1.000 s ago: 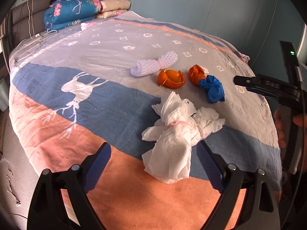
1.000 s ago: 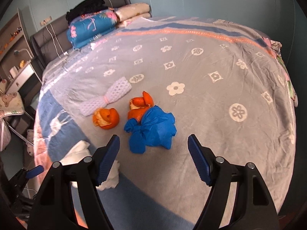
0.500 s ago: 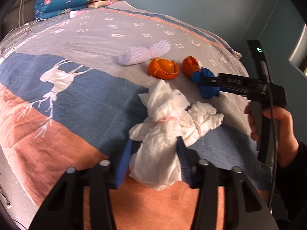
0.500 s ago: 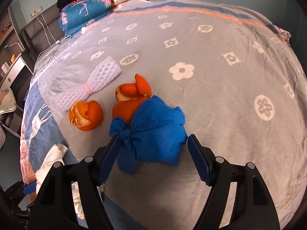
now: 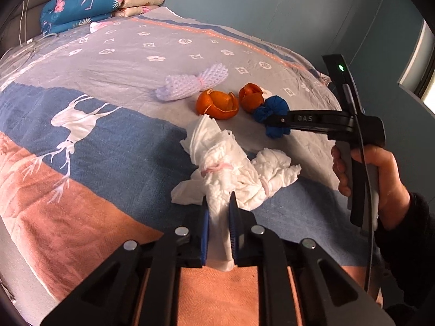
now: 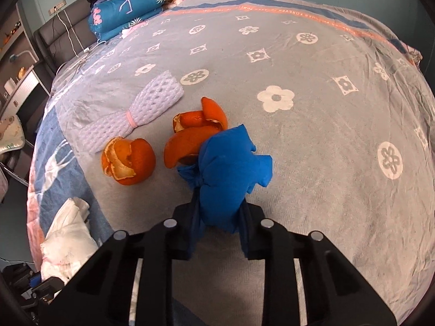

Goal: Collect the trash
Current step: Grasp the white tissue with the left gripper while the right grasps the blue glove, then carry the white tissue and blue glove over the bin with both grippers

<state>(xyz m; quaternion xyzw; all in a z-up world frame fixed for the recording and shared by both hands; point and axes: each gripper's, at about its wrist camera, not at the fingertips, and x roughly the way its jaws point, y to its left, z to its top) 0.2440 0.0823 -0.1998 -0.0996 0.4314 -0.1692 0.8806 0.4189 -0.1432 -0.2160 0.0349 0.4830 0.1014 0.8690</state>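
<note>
Seen from the left wrist camera, a bed blanket (image 5: 114,141) with grey, blue and orange bands and a white deer print fills the scene, and a blue-grey wall (image 5: 272,8) stands behind it. At the far end lie folded quilts (image 5: 81,8). The left gripper (image 5: 218,217) has its jaws pressed tight on the near end of a white tissue bundle (image 5: 225,168), which is tied with pink rubber bands and rests on the blue band of the blanket. Beyond it lie an orange peel (image 5: 217,104), a second orange peel (image 5: 251,97) and a white foam net (image 5: 193,85). On the right, a hand (image 5: 380,179) holds the handle of the right gripper, whose black fingers (image 5: 307,119) reach across a blue cloth bundle (image 5: 272,111). From the right wrist camera, the grey flowered part of the blanket (image 6: 312,135) is seen, with a headboard (image 6: 54,38) and the quilts (image 6: 125,8) at the far left. The right gripper (image 6: 221,214) has its jaws closed on the near end of the blue cloth bundle (image 6: 231,174), which touches the second orange peel (image 6: 195,133). The first orange peel (image 6: 127,161) lies just beside, to the left, and the foam net (image 6: 136,111) is behind it. The tissue bundle (image 6: 68,239) shows at the lower left edge.
</note>
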